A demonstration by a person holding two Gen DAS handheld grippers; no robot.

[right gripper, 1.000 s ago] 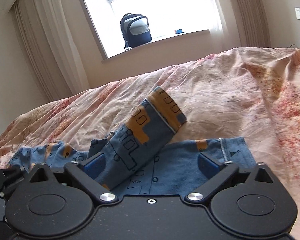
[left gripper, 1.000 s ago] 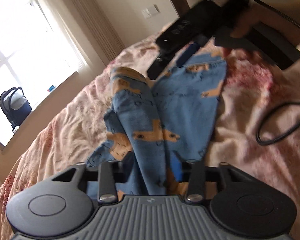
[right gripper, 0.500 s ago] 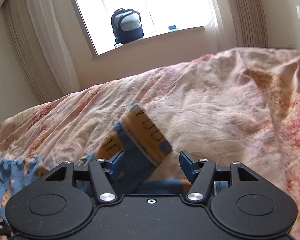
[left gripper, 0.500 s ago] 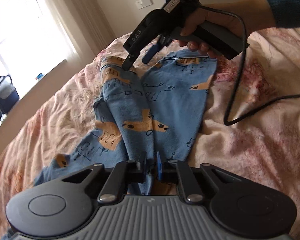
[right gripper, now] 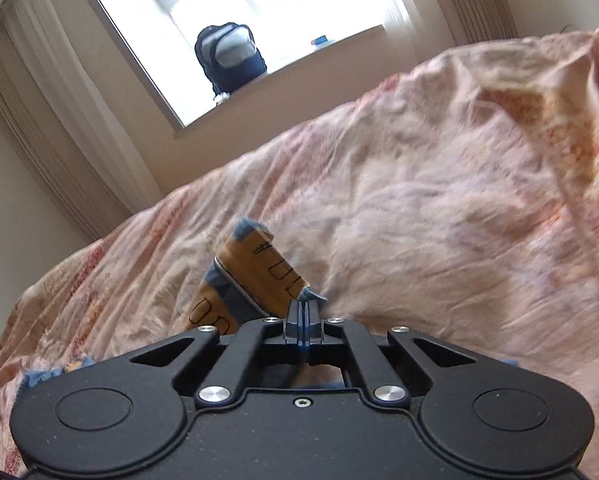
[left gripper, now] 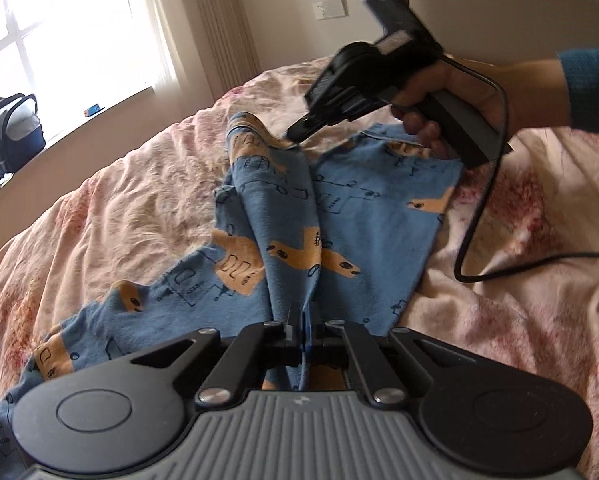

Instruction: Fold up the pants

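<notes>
My left gripper (left gripper: 302, 328) was clamped shut on a raised ridge of the pants (left gripper: 363, 232), its blue pads pressed together with cloth pinched between them near the crotch end of the folded-over leg. My right gripper (right gripper: 302, 322) was closed as well, and its own camera showed the pads meeting on the orange-printed hem of that same leg (right gripper: 255, 268), the cuff standing up just beyond the fingertips.

Judging from how things lay, I was early in the fold. One leg had been brought partway over the other and sat bunched along the middle, not flat; the waistband end lay toward the far side of the bed (left gripper: 131, 208), and a second stretch of blue fabric trailed off to the lower left. With both ends of the ridge gripped, I reckoned the next job was to lift and lay that leg squarely onto its partner, then fold the length in half (none of that had been done).

The left wrist view gave me nearly the whole garment, plus the person's hand (left gripper: 451, 96) around the right tool and its cable (left gripper: 479, 216) looping over the quilt. The right wrist view gave none of that: only the cuff, a scrap of blue at the lower left, and rumpled bedding, with a backpack (right gripper: 229, 58) on the windowsill behind.
</notes>
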